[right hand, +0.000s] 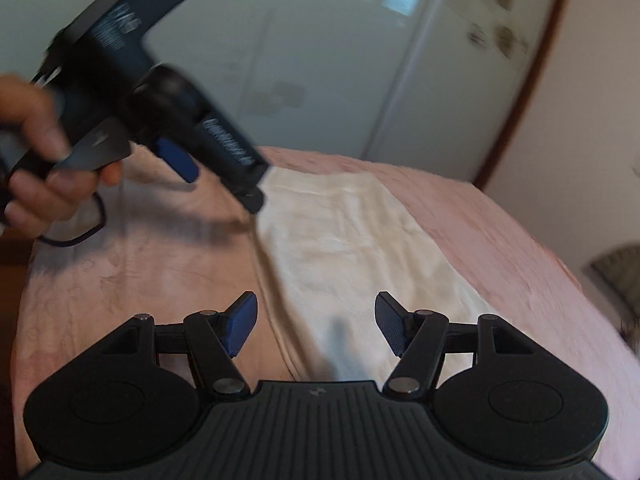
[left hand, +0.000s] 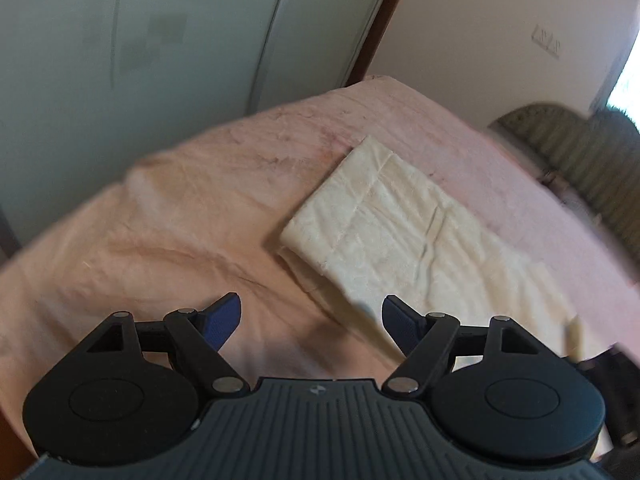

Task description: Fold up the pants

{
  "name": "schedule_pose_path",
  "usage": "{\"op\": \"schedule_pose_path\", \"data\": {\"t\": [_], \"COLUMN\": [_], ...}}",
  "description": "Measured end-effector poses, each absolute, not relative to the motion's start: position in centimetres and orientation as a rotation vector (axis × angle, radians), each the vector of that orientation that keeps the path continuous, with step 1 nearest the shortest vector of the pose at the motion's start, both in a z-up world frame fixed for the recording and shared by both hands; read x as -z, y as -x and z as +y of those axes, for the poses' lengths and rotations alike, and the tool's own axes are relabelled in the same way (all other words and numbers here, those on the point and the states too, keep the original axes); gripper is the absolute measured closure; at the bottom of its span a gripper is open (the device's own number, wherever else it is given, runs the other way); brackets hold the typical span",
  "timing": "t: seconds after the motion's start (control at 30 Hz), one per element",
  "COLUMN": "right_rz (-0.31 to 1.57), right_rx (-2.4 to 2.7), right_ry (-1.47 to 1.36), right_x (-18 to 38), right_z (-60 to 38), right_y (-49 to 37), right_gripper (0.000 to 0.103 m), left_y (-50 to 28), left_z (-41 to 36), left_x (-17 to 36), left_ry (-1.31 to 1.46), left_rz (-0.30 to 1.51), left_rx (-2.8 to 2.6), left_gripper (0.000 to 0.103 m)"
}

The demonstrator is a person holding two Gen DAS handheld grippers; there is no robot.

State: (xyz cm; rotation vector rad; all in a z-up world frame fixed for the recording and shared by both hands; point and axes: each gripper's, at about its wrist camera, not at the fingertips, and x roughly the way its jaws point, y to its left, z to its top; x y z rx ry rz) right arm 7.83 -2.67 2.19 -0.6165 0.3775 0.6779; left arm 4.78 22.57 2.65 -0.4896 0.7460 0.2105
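Cream pants [left hand: 404, 236] lie folded in a long strip on a pink bedspread [left hand: 160, 220]. They also show in the right wrist view [right hand: 344, 248], running away from me. My left gripper [left hand: 312, 320] is open and empty, above the bed beside the pants' near left edge. It also shows in the right wrist view [right hand: 216, 164], held by a hand above the bed near the pants' far left end. My right gripper [right hand: 316, 320] is open and empty, above the near end of the pants.
A pale wardrobe with sliding doors [left hand: 140, 40] stands behind the bed. A beige wall [left hand: 500, 40] is at the right. A green ribbed chair or cushion [left hand: 580, 160] sits beyond the bed's right edge. The person's hand [right hand: 36, 160] is at the left.
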Motion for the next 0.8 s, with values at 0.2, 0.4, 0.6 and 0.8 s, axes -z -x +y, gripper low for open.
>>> {"op": "schedule_pose_path", "data": {"t": [0.2, 0.4, 0.6, 0.8], "right_rz": [0.334, 0.319, 0.254, 0.345], "right_rx": [-0.665, -0.663, -0.619, -0.652], "right_ry": [0.729, 0.842, 0.946, 0.832], "right_x": [-1.1, 0.5, 2.2, 0.9], "right_z": [1.2, 3.7, 4.9, 3.5], "right_y": [-9.5, -10.4, -10.0, -10.0], "right_gripper": [0.056, 0.069, 0.081, 0.081], "left_y": [-5.7, -6.2, -7.6, -8.9], "left_z": [25.2, 26.8, 26.9, 26.7], "left_x": [-0.6, 0.5, 0.6, 1.1], "left_ry": [0.828, 0.973, 0.985, 0.977], "left_rz": [0.739, 0.676, 0.668, 0.667], "left_rx": [-0.140, -0.128, -0.112, -0.088], "left_gripper": [0.025, 0.025, 0.025, 0.025]}}
